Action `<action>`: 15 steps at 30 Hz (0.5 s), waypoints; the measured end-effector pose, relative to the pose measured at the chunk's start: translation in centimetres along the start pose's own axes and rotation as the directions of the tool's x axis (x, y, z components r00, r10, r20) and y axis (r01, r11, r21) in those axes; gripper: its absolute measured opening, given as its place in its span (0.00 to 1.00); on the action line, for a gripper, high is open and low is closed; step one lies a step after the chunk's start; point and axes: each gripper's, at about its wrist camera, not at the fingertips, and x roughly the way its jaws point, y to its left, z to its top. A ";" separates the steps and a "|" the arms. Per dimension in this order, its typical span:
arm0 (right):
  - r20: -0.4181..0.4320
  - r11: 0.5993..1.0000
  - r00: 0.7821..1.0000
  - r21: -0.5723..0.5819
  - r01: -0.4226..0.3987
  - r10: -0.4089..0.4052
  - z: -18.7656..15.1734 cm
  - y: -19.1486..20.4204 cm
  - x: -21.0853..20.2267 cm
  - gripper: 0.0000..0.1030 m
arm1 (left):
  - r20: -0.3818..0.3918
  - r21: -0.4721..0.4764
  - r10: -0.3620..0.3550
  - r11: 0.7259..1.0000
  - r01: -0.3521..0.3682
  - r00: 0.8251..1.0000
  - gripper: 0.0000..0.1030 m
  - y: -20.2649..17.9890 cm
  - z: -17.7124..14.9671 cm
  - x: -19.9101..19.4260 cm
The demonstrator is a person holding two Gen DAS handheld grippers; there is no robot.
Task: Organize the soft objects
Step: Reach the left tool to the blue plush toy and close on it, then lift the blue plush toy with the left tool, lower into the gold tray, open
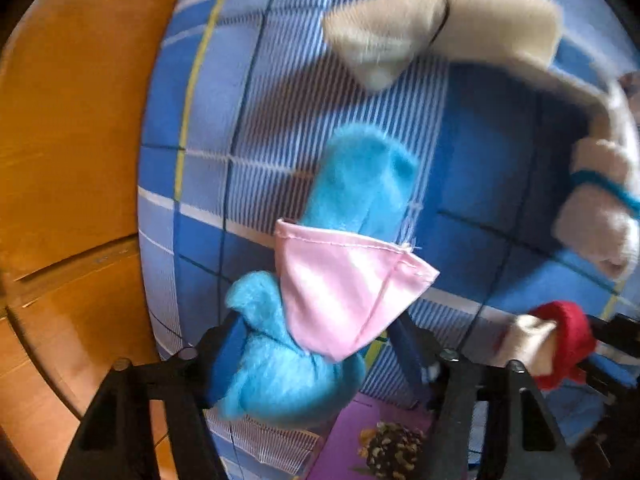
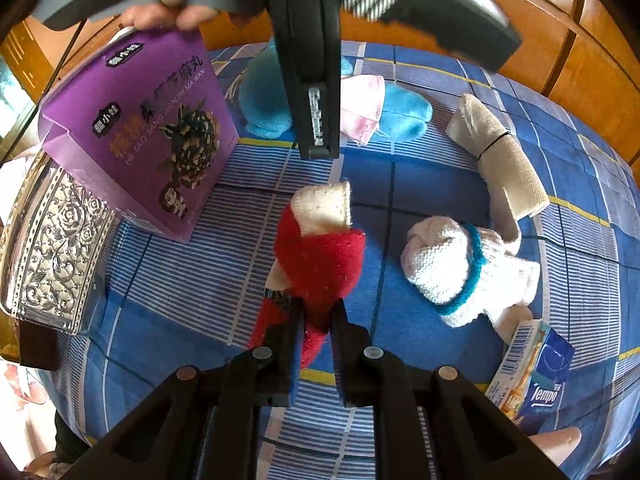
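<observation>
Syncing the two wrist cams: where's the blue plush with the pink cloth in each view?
Left wrist: blue plush at centre-bottom, between the left claw's fingers.
Right wrist: same plush at top centre, partly behind the other gripper's body.
Shared landmark: the red-and-cream sock, lower right in the left view, centre in the right.

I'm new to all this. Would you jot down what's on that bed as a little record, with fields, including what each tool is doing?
surface: blue plaid bedsheet
left gripper: fingers around the blue-and-pink plush toy, on the sheet; contact unclear
right gripper: shut on the red-and-cream sock
loose soft items: white knit sock with teal band, beige sock
other items: purple snack box, Tempo tissue pack
</observation>
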 end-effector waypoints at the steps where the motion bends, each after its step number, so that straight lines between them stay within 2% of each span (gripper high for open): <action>1: 0.000 1.000 1.000 -0.002 0.001 -0.001 -0.1 0.0 0.1 0.13 | 0.005 -0.005 -0.013 1.000 0.013 1.000 0.52 0.1 0.0 -0.1; 3: 0.002 1.000 1.000 -0.009 0.007 -0.007 -0.1 0.2 0.1 0.13 | 0.025 -0.021 -0.016 1.000 0.017 1.000 0.36 0.4 0.1 -0.8; 4: 0.002 1.000 1.000 -0.012 0.010 -0.010 -0.1 0.4 0.2 0.12 | 0.035 -0.035 -0.014 0.999 0.015 0.999 0.31 0.7 0.0 -1.1; 6: 0.004 1.000 1.000 -0.018 0.016 -0.015 -0.2 0.6 0.3 0.12 | 0.057 -0.064 0.002 0.998 0.002 0.998 0.29 1.4 -0.3 -1.6; 9: 0.004 1.000 1.000 -0.020 0.020 -0.020 -0.4 0.9 0.4 0.12 | 0.126 -0.149 -0.020 0.988 0.039 0.992 0.28 2.9 -1.3 -2.9; 11: 0.006 0.999 1.000 -0.024 0.023 -0.023 -0.4 1.0 0.4 0.12 | 0.196 -0.238 -0.044 0.967 0.091 0.980 0.28 4.5 -2.2 -4.2; 15: 0.008 0.999 1.000 -0.028 0.027 -0.026 -0.4 1.2 0.3 0.12 | 0.316 -0.423 -0.042 0.888 0.180 0.948 0.28 8.3 -4.2 -6.4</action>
